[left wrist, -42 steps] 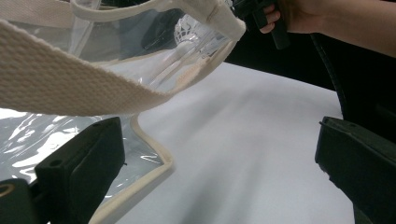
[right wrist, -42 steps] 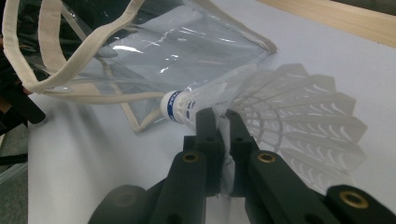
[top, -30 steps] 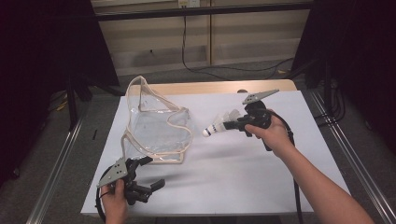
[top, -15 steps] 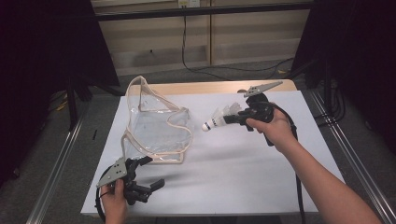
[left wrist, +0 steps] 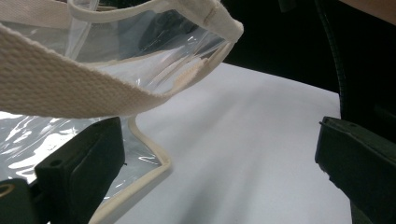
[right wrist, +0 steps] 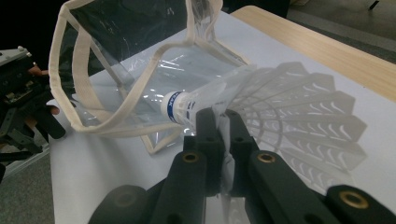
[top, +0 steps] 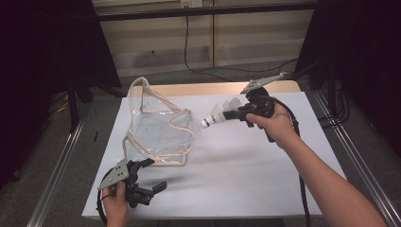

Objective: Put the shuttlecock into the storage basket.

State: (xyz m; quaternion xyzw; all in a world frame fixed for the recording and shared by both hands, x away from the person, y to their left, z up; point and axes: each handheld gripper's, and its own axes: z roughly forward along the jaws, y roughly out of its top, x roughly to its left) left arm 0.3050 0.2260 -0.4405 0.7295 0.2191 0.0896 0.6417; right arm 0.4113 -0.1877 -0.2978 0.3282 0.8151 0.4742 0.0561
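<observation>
The shuttlecock (top: 218, 115) is held in the air above the white surface (top: 246, 165), its long axis lying nearly level in the high view: the cork nose with its blue band points toward the clear bag (top: 158, 125), the white skirt back toward the right hand-held gripper (top: 235, 113). That hand-held gripper is closed tight on the skirt's edge; in the right gripper view the two black jaws pinch the plastic feathers between them.

The clear bag with cream webbing trim stands open on the surface, its mouth turned toward the shuttlecock's nose, with a gap of air between them. The left hand-held gripper (top: 149, 182) rests near the front edge of the surface, jaws spread wide, holding nothing.

The left gripper view adds that a webbing strap (left wrist: 70, 91) hangs close above one jaw and the bag's trimmed corner lies just beside it. The right gripper view gives the blue band (right wrist: 175, 106) on the cork.
</observation>
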